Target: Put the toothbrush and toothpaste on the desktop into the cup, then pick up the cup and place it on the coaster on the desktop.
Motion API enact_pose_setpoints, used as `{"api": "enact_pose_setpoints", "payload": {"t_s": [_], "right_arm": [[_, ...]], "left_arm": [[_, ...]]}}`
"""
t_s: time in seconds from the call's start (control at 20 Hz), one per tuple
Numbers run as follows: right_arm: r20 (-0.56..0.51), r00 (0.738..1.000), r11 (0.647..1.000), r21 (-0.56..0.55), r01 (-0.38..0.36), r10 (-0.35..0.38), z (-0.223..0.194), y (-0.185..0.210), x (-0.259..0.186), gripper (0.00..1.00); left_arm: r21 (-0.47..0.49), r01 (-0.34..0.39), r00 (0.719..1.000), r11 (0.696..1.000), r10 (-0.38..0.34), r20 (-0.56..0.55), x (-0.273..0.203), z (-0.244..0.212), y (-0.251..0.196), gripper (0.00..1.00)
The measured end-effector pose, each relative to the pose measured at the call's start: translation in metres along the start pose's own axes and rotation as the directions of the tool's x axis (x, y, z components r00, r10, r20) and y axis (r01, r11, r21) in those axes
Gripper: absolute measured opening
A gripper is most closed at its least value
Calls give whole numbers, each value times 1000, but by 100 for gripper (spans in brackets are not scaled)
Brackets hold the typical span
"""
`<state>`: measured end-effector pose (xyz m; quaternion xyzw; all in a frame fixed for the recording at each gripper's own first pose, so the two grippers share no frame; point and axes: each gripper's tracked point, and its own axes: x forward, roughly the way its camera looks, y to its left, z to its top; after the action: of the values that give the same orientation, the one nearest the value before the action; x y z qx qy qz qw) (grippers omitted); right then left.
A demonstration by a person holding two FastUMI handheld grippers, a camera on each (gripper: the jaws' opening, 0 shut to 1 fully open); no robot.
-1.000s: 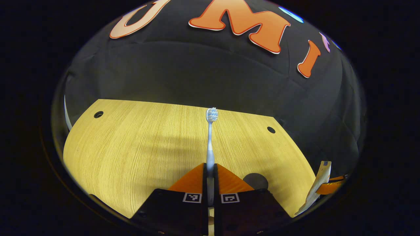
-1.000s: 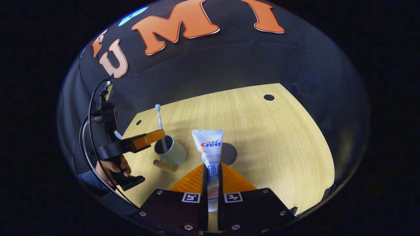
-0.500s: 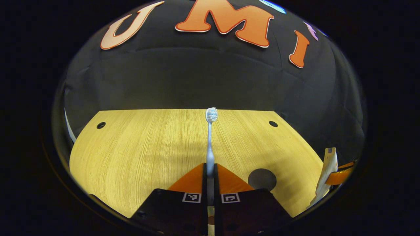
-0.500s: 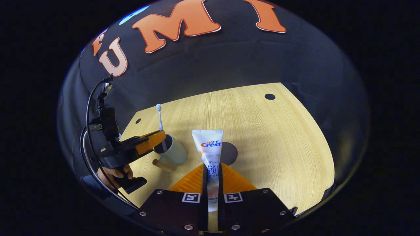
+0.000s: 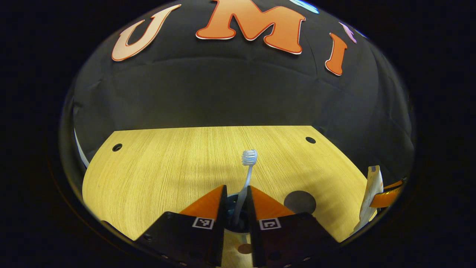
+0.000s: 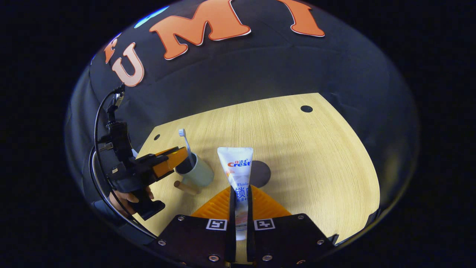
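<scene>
The toothbrush (image 5: 245, 178) stands in the cup (image 6: 195, 171), head leaning toward 1 o'clock. The left gripper (image 5: 236, 203) has its jaws wide around it, not touching. The right gripper (image 6: 240, 199) squeezes the toothpaste (image 6: 238, 171). The tube looks soft and light, so hold its middle gently. The coaster (image 6: 260, 174) lies at 3 o'clock from the cup on the table (image 6: 316, 156).
</scene>
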<state>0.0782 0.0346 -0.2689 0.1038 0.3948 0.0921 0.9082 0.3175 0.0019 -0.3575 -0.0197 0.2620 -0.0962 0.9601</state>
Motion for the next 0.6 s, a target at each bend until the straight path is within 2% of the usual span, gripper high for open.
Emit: {"api": "enact_pose_setpoints", "payload": {"t_s": [0.25,0.45,0.6], "right_arm": [[9,1000,1000,-21,-13,13,5,10,2,12],[42,999,998,-54,-32,35,15,23,8,12],[86,994,995,-79,-53,60,25,36,13,12]], "left_arm": [[11,-5,1000,1000,5,30,-19,8,8,77],[-15,-8,999,1000,8,41,-42,7,18,93],[-49,-17,999,999,19,50,-60,5,30,96]]}}
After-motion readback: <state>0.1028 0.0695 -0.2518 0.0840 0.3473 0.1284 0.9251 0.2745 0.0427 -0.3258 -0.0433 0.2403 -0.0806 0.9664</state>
